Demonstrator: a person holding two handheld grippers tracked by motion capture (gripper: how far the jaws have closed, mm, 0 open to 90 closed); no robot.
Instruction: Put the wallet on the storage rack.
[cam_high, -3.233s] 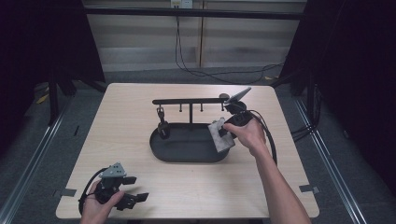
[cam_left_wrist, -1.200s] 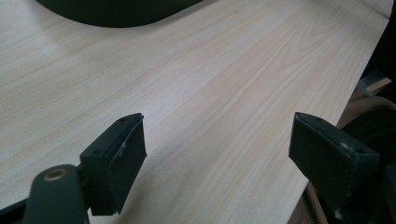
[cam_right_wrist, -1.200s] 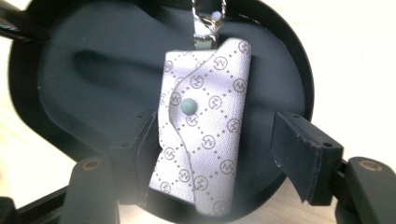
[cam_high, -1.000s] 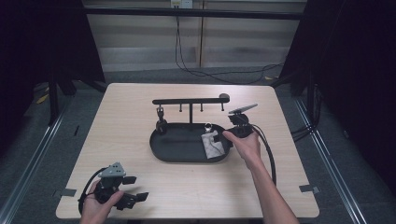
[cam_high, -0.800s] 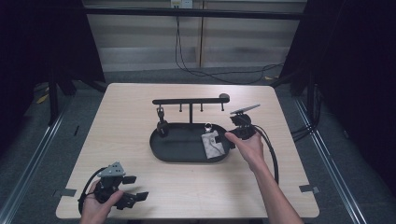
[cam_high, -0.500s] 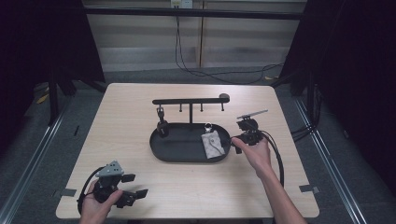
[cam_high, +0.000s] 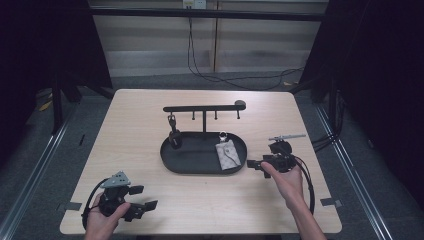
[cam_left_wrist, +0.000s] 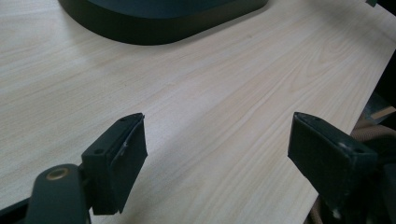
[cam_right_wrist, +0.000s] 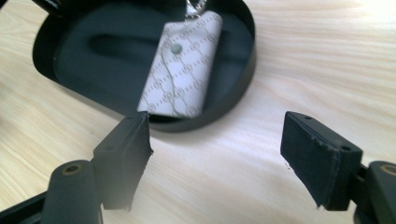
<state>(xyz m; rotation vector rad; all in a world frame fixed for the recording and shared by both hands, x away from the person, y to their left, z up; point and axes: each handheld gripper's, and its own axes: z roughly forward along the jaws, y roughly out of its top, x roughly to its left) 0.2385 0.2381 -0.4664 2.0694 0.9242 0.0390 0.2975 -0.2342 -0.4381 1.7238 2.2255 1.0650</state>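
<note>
Right gripper (cam_high: 256, 163) sat jaws apart and empty beside the black oval tray (cam_high: 170, 159), clear of the grey monogram key pouch (cam_high: 227, 155) lying flat inside; left gripper (cam_high: 142, 198) idle, jaws apart, on the pale wooden surface (cam_high: 140, 125).

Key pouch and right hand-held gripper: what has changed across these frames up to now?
The right hand-held gripper carried the patterned key pouch down from near the hook rack into the black oval tray. Its jaws have just been opening, nothing is between them, and it has pulled back onto the table to the tray's right. The left hand-held gripper, open, and the dark key fob stayed put.
</note>
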